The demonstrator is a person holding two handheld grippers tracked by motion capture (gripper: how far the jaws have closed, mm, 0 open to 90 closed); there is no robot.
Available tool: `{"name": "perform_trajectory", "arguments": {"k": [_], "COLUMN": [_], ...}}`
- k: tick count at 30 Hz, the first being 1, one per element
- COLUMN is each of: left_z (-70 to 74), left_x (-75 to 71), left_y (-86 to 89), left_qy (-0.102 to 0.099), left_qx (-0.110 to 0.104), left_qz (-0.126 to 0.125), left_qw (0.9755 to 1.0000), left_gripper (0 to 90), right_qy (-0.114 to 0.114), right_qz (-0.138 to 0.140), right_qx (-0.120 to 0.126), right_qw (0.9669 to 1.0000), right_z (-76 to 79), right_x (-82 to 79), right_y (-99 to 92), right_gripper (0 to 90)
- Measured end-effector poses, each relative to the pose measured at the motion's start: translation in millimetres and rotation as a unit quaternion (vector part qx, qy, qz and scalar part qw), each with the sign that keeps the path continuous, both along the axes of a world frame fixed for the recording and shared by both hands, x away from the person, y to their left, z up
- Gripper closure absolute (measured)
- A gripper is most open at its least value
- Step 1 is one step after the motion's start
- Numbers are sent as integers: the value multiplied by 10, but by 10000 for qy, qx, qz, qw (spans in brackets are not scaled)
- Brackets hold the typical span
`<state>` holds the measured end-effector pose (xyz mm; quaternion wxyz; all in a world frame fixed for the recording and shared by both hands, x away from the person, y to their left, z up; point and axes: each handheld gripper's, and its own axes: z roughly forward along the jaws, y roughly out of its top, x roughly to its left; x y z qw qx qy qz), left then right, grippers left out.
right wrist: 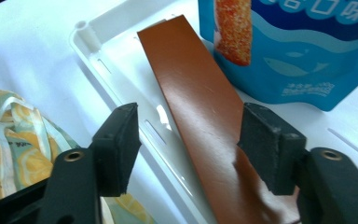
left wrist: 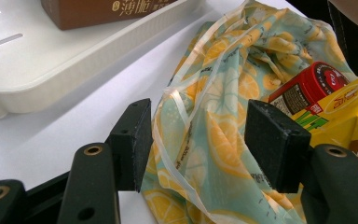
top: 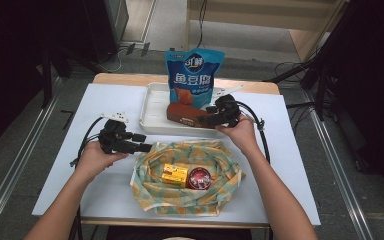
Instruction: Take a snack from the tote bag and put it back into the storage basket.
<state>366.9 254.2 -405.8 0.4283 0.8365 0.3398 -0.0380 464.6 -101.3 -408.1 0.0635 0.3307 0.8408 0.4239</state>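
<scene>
Over tray point(right wrist: 121, 70): right tongs point(right wrist: 186, 140) straddling brown box point(right wrist: 200, 116).

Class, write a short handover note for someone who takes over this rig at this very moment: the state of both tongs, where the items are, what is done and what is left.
Left tongs: open, at the lemon-print cloth bag's edge, gripping nothing.
Right tongs: open around the brown box, pads not pressing it.
Brown box: lying in the white tray, in front of the upright blue snack pouch.
Done, apparently: a yellow carton and a red-lidded tin sit in the bag.
Left, probably: grip the brown box and move it to the bag, then the pouch; this is a guess from the layout.
</scene>
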Motion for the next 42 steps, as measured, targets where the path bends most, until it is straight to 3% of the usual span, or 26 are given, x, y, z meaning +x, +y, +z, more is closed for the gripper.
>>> {"name": "perform_trajectory", "arguments": {"k": [9, 14, 21, 26, 42], "left_z": [3, 2, 2, 1, 2], "left_x": [0, -2, -6, -5, -4], "left_y": [8, 3, -2, -6, -4], "left_qy": [-17, -18, -24, -37, -31], "left_qx": [4, 29, 38, 100, 106], "left_qz": [-4, -9, -12, -24, -22], "left_qw": [10000, 10000, 10000, 9999, 9999], "left_gripper": [420, 420, 420, 420, 420], "right_qy": [-79, -68, 69, 118, 265], "right_qz": [-23, 42, 286, 281, -154], "right_qx": [61, 133, -43, -335, -296], "right_qw": [9999, 9999, 9996, 9990, 9991], "right_z": [-53, -90, -157, -216, -341], "right_x": [-62, -87, -123, -80, 128], "right_y": [124, 179, 281, 358, 365], "right_gripper": [577, 731, 888, 900, 900]}}
